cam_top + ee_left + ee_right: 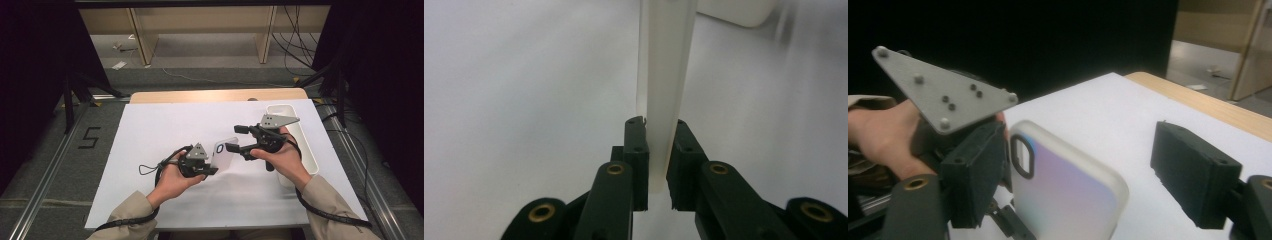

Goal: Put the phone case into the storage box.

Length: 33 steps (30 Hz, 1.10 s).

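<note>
A person sits at a desk (150, 150) covered with a white sheet, holding a hand-held gripper in each hand above its middle. The left hand-held gripper (212, 167) pinches a phone case (223, 154) by one edge, holding it upright above the white sheet; in the left gripper view the case (664, 90) shows edge-on as a pale strip rising from between the two black jaws, whose pads press on both of its faces. This grip seems meant to steady the case and show its broad face to the other hand. The right hand-held gripper (231, 138) points at the case from the right with its jaws spread; in the right gripper view one pad stands just beside the case's camera end and the other well off to the right, neither pressing on it, so the case (1068, 195) rests with the left hand-held gripper alone. That stance probably suits a handover or a fresh grip. The case is frosted and translucent, with rounded corners, a dark-rimmed oval camera opening (1022, 156) near one end, and a faint sheen of pink, violet and blue on its face. A long white tray (300, 131) lies on the desk at the right, behind the right hand.
</note>
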Motion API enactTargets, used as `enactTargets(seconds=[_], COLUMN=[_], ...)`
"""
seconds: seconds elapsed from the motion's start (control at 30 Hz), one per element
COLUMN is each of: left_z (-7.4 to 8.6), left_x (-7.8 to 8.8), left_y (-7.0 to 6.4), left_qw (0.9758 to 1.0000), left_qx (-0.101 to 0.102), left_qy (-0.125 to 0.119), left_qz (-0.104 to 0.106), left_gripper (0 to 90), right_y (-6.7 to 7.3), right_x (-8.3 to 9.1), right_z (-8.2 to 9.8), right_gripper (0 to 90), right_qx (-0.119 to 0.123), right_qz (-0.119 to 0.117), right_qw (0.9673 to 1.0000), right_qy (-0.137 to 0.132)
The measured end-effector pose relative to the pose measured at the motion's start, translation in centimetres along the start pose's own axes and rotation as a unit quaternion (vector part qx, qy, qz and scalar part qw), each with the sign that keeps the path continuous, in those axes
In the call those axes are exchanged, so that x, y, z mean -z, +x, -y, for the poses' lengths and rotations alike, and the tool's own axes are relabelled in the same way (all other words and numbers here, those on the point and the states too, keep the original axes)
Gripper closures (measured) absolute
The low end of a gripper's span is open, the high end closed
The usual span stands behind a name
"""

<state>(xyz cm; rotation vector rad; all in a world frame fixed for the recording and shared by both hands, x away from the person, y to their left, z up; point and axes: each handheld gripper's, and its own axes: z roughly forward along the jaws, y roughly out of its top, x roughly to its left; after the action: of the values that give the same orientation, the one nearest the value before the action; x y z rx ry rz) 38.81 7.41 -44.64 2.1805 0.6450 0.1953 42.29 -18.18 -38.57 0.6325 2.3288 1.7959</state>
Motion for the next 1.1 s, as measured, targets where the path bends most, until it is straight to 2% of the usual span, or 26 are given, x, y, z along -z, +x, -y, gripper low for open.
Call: enactTargets(seconds=[0.17,0.43,0.5,0.73,1.1], left_z=[0.0,0.0,0.0,0.0,-0.2], left_x=[0.2,0.6,0.7,0.7,0.2], left_y=[0.2,0.6,0.6,0.8,0.7], left_qw=[0.9995,0.9966,0.9961,0.9946,0.9941], left_qx=[0.024,0.060,0.066,0.078,0.082], left_qy=[-0.014,-0.032,-0.034,-0.034,-0.033], left_qz=[-0.018,-0.047,-0.049,-0.059,-0.063], left_gripper=[80.6,80.6,80.6,80.6,80.6], right_y=[0.0,0.2,0.3,0.5,0.8], right_x=[0.0,0.0,-0.1,-0.6,-1.2], right_z=[0.3,0.6,0.8,1.2,1.5], right_gripper=[18.8,16.2,15.8,15.5,14.5], right_qx=[-0.009,-0.021,-0.021,-0.024,-0.032], right_qz=[0.023,0.054,0.060,0.073,0.085], right_qw=[0.9996,0.9979,0.9974,0.9965,0.9954], right_qy=[-0.016,-0.031,-0.033,-0.033,-0.032])
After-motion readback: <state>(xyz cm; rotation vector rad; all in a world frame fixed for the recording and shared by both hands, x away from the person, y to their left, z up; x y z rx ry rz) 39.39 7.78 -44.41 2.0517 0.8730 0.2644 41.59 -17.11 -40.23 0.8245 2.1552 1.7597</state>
